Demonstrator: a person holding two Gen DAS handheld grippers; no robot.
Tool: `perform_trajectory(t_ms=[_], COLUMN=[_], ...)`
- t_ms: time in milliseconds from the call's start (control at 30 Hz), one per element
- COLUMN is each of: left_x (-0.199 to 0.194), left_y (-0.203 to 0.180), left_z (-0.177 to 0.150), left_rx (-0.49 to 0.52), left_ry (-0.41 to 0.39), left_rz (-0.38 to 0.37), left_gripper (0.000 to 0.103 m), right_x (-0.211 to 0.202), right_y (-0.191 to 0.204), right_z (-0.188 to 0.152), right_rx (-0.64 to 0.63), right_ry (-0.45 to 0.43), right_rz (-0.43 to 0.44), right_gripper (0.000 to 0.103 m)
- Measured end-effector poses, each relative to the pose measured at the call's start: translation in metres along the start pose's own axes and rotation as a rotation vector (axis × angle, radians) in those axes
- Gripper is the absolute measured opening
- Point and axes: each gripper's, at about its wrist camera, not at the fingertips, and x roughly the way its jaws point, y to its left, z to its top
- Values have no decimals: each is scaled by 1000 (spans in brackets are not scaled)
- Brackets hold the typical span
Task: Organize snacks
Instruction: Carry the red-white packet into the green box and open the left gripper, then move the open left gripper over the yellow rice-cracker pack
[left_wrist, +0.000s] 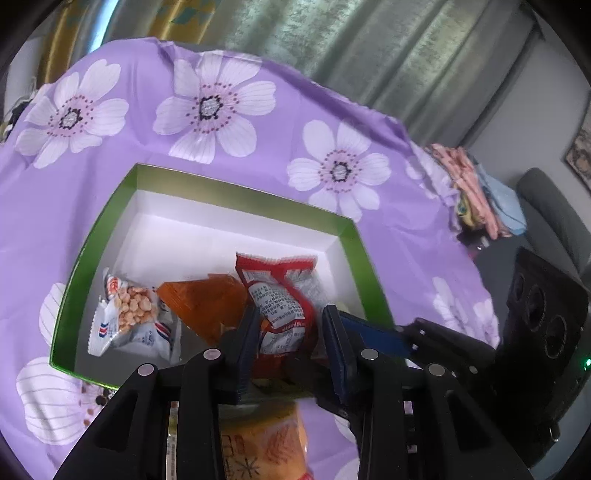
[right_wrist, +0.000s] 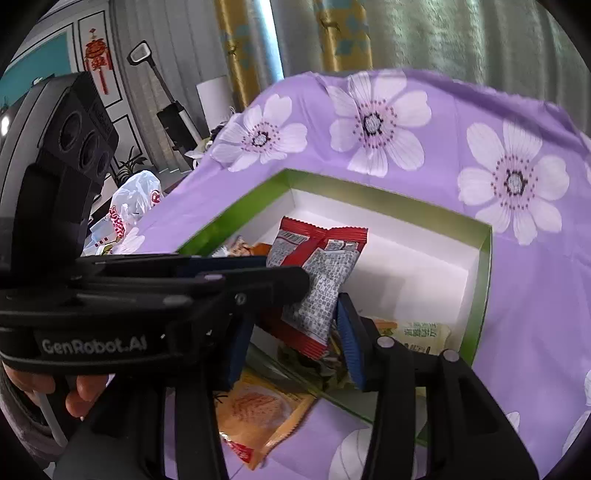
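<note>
A green box with a white inside (left_wrist: 207, 184) (right_wrist: 484, 280) lies on the purple flowered cloth. My left gripper (left_wrist: 290, 332) is shut on a red snack packet (left_wrist: 284, 295) (right_wrist: 317, 273) and holds it over the box. In the box lie a peanut packet (left_wrist: 129, 314), an orange packet (left_wrist: 203, 302) and a pale green packet (right_wrist: 421, 332). My right gripper (right_wrist: 291, 339) is open and empty at the box's near edge, just right of the left gripper (right_wrist: 258, 273). An orange packet (right_wrist: 258, 413) (left_wrist: 258, 443) lies on the cloth outside the box.
The purple flowered cloth (left_wrist: 258, 110) covers the table. A pile of folded cloths (left_wrist: 480, 188) sits past its right edge. A white plastic bag (right_wrist: 129, 206) lies past its left edge. Curtains hang behind.
</note>
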Motion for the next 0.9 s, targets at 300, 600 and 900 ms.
perform_trajectory(t_ms=[300, 600, 900], left_x=[-42, -91, -103], left_y=[17, 35, 27], left_z=[-7, -46, -90], left_rx=[-43, -115, -154], left_ry=[-61, -74, -19], left_rz=[62, 123, 117], left_gripper=[81, 82, 82], right_x=[-30, -64, -76], right_y=[-12, -2, 15], right_z=[-21, -54, -83], right_rx=[73, 96, 98], right_ry=[-39, -34, 3], right_rz=[-7, -9, 22], right_gripper=[65, 68, 71])
